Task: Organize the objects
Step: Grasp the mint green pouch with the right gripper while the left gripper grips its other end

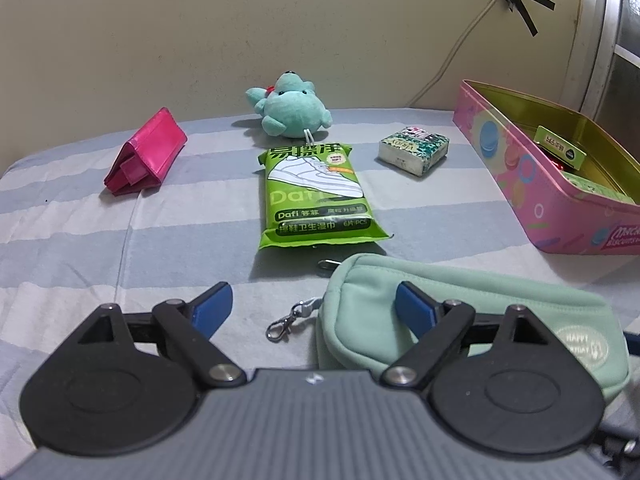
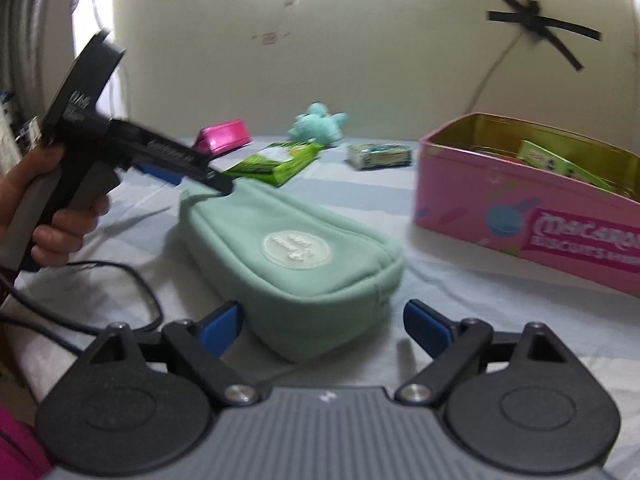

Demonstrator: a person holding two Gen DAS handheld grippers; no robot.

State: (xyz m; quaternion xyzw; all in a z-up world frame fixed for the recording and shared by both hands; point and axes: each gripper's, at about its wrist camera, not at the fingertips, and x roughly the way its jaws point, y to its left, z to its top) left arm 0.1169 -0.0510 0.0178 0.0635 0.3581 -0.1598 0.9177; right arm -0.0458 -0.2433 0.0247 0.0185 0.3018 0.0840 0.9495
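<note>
Mint pouch (image 2: 296, 256) lies on the striped bed (image 1: 100, 240), just ahead of both tools. It looks soft and light, likely to sag; grip an end across the seam (judgement). Right tool (image 2: 322, 326): jaws apart around the near end, not pressing. Left tool (image 1: 314, 308): jaws apart, one pad over the far corner, pitched down.

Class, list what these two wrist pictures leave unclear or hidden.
- Pink tin contents: both views, near wall hides most; only green packets' tops show.
- Mint pouch near end: left wrist view, covered by the left gripper.
- Tissue pack print: right wrist view, blurred.
</note>
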